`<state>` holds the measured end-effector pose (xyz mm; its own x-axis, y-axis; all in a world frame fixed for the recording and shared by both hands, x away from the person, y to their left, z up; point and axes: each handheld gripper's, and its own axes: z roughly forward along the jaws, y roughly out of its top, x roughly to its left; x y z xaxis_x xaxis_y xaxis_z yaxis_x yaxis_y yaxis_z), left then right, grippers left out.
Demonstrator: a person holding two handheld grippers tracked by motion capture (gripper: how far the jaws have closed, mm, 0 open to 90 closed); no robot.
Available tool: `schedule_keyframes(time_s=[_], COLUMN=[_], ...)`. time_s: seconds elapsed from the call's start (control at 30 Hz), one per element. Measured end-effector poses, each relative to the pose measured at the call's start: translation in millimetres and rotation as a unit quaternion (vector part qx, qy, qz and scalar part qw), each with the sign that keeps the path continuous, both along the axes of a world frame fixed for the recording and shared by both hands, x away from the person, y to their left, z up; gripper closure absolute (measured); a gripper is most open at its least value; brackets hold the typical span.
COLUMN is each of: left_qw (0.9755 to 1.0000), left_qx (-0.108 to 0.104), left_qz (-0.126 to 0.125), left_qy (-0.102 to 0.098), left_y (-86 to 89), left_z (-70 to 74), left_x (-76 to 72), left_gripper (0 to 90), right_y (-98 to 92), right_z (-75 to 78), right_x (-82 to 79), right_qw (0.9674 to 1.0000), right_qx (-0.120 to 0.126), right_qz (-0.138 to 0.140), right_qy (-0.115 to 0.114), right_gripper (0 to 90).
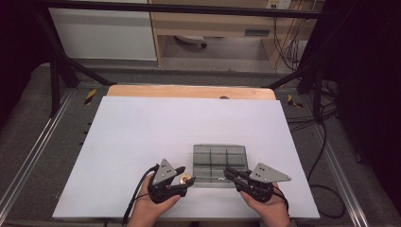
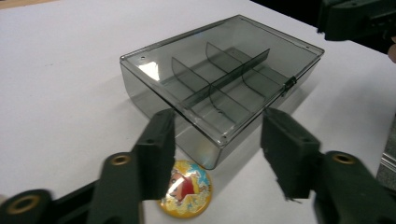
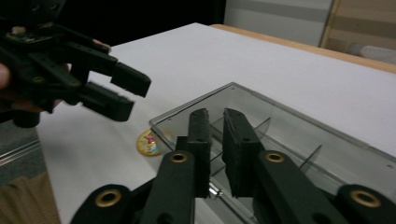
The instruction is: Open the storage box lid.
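A smoky clear plastic box (image 1: 220, 161) with inner dividers lies lid-closed on the white table. At its front-left corner lies a round yellow badge (image 2: 186, 195) with a cartoon picture. My left gripper (image 2: 217, 140) hovers over the badge (image 1: 186, 178), pointing at the box's corner. Its jaws stand apart, with nothing pressed between them. My right gripper (image 3: 215, 116) reaches over the box's front edge, above the small metal latch (image 3: 212, 189). Its jaws are almost together, with only a thin gap and nothing seen between the pads. In the high view the right gripper (image 1: 228, 172) sits at the box's front right.
The white sheet (image 1: 142, 137) covers the table, with a strip of bare wood (image 1: 189, 91) along the far edge. Dark frame struts (image 1: 71, 66) stand at the far corners. Cables (image 1: 326, 142) run along the right side.
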<state>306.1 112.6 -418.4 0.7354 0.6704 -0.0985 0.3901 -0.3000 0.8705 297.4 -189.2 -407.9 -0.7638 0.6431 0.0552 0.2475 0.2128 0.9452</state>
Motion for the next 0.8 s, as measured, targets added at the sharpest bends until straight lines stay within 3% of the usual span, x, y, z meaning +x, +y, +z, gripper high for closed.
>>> schedule_keyframes(time_s=[0.17,0.4,0.6,0.8], left_qw=[0.9999,0.999,0.998,0.9964], left_qx=[-0.005,-0.002,0.006,0.03], left_qz=[-0.016,-0.042,-0.057,-0.066], left_qy=[-0.001,0.011,0.027,0.044], left_y=[-0.1,-1.9,-4.0,-7.5], left_z=[-1.1,-2.7,-6.5,-13.4], left_x=[-2.3,-4.3,-4.2,-2.6], left_gripper=[69.8,85.4,89.9,90.0], right_y=[5.4,9.7,12.5,16.5], right_z=[-6.1,-17.0,-25.7,-33.3], right_x=[-2.8,-7.8,-11.0,-9.5], right_qw=[0.9996,0.998,0.9962,0.9942], right_qx=[-0.009,-0.021,-0.034,-0.053], right_qz=[0.022,0.044,0.055,0.054], right_qy=[0.011,0.038,0.058,0.076], right_gripper=[90.0,90.0,90.0,90.0])
